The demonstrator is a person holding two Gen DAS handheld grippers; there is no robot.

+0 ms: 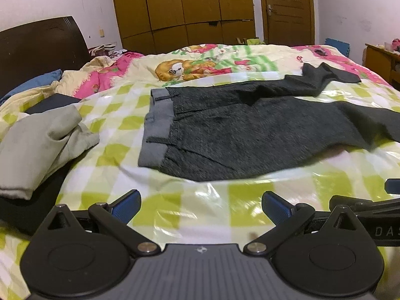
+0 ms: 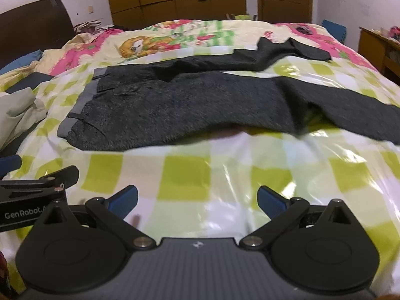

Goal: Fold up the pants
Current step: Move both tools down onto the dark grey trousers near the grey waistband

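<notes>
Hovering over bed [image 1: 175, 215] | left tool [image 1: 201, 206], right tool [image 2: 197, 201] spread wide, empty | pants [image 2: 175, 105] flat

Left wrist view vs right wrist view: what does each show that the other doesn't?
Only the left wrist view shows the right gripper at its right edge, and most of the crumpled beige garment on the bed's left.

Only the right wrist view shows the left gripper at its left edge, and more of the near trouser leg running right.

Both show the dark grey pants with a lighter grey waistband lying flat on the glossy green-and-white checked sheet, and each camera's own fingers spread apart, holding nothing.
</notes>
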